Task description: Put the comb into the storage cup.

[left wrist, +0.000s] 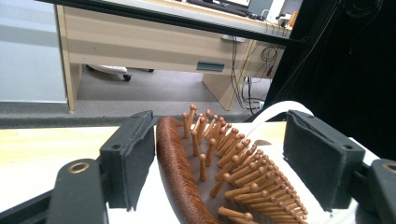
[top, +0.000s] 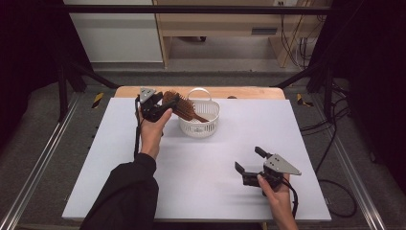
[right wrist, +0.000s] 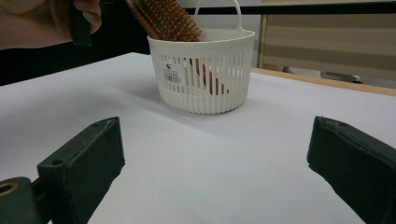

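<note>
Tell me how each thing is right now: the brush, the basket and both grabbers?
Hairbrush: handle down in the basket, head leaning over the rim, bristles up.
Basket: upright on the table, handle up.
Left gripper: open, jaws either side of the brush head.
Right gripper: open, empty.

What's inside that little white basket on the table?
A wooden hairbrush stands slanted in the white basket, handle down, its bristled head sticking out over the rim. The basket's floor is hidden behind the slatted wall, so anything else there can't be seen.
</note>
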